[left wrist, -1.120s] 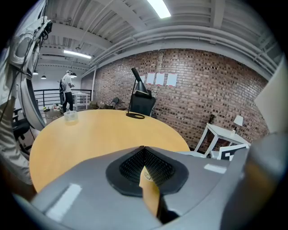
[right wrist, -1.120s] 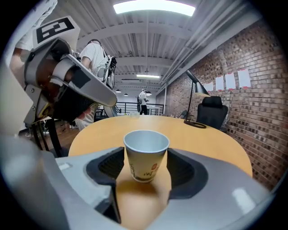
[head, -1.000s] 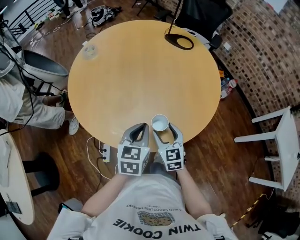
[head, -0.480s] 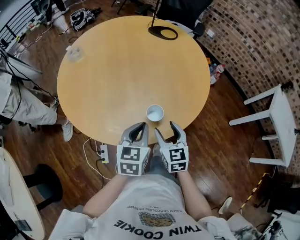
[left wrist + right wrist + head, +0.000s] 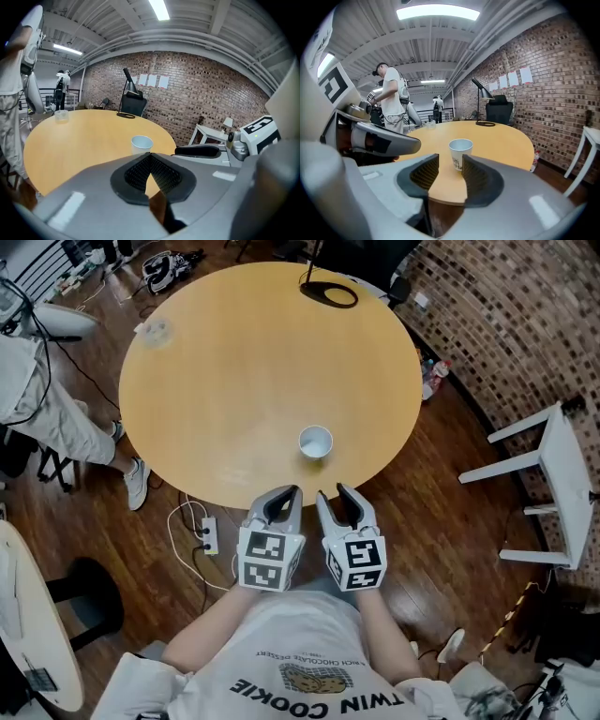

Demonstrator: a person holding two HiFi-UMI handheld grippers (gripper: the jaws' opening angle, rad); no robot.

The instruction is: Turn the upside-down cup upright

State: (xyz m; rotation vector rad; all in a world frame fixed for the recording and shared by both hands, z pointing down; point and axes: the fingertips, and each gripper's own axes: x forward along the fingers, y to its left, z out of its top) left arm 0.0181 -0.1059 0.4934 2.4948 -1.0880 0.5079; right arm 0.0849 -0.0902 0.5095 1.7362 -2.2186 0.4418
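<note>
A white paper cup (image 5: 315,442) stands upright, mouth up, near the front edge of the round wooden table (image 5: 234,362). Both grippers are held off the table, over the floor, close to my body. My left gripper (image 5: 284,499) has its pads together with nothing in them. My right gripper (image 5: 336,495) has a gap between its jaws, which are closing on nothing. The cup (image 5: 461,152) shows beyond the right gripper (image 5: 450,171), clear of the pads. In the left gripper view the cup (image 5: 141,143) stands past the left gripper (image 5: 150,157).
A black ring-shaped lamp base (image 5: 330,292) sits at the table's far edge and a clear plastic cup (image 5: 155,329) at its far left. A person (image 5: 37,399) sits left of the table. A white stool (image 5: 553,484) stands to the right. A power strip (image 5: 208,535) lies on the floor.
Both grippers have drawn back from the table edge toward my body. The right gripper's jaws left the cup and have narrowed. The cup stays upright on the table.
</note>
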